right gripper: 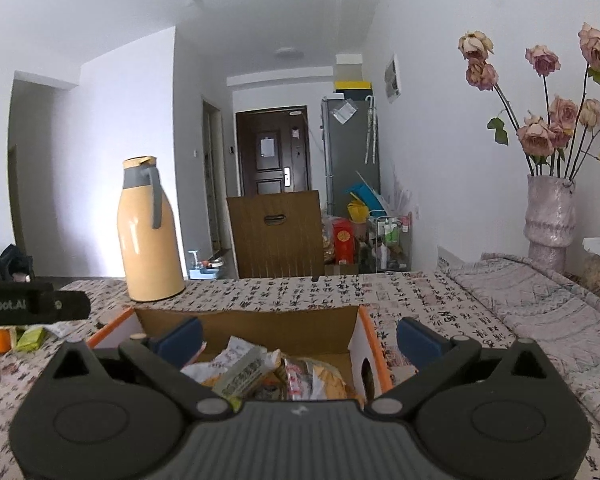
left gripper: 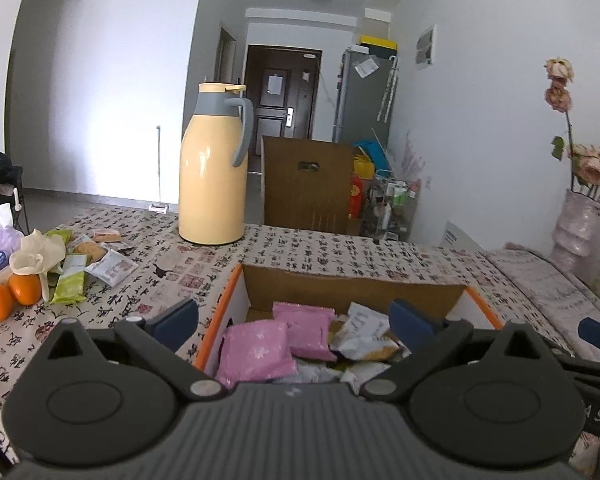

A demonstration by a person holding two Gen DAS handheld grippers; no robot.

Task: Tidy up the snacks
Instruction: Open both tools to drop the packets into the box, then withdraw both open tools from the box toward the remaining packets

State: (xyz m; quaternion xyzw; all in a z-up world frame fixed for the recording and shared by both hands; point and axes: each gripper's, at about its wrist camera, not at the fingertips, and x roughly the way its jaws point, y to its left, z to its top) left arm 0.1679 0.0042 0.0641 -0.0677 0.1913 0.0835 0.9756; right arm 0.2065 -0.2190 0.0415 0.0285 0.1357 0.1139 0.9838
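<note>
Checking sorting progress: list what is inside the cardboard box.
The cardboard box holds two pink packets, white and yellow wrappers. Lower layers and its floor are covered.

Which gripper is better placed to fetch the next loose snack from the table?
Left. The loose snack packets lie beside the oranges on the left gripper's side. Both grippers, including the right gripper, are open and empty above the box.
</note>
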